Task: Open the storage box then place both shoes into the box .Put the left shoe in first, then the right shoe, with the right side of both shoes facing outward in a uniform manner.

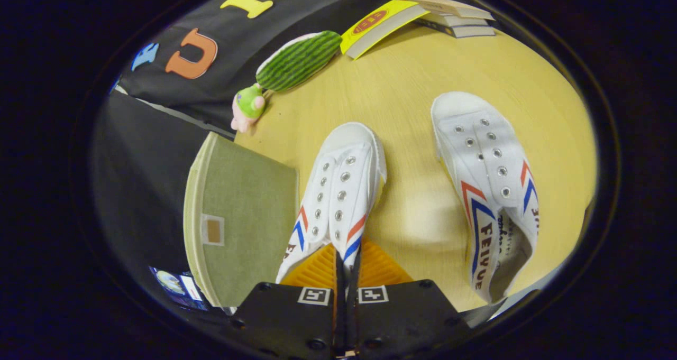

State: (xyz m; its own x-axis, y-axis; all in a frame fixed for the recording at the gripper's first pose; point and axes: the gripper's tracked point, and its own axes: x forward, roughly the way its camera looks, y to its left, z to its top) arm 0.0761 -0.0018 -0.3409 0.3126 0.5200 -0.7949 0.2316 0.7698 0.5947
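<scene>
My gripper (346,262) is shut on a white canvas shoe (344,185) with red and blue stripes, both fingers pinching the thin edge of its opening. The shoe's toe points away from me, over the wooden table (402,85). A second matching shoe (489,185) lies on the table to the right of the fingers, toe also pointing away and its opening toward me. Left of the held shoe stands an olive-green fabric storage box (243,217); its flat top with a small brown tab faces me. Whether the box is open I cannot tell.
A green striped plush toy (291,64) lies at the table's far left edge, beyond the box. Beyond the shoes are a yellow book (378,24) and a short stack of books (455,16). The table's edge runs just behind the box.
</scene>
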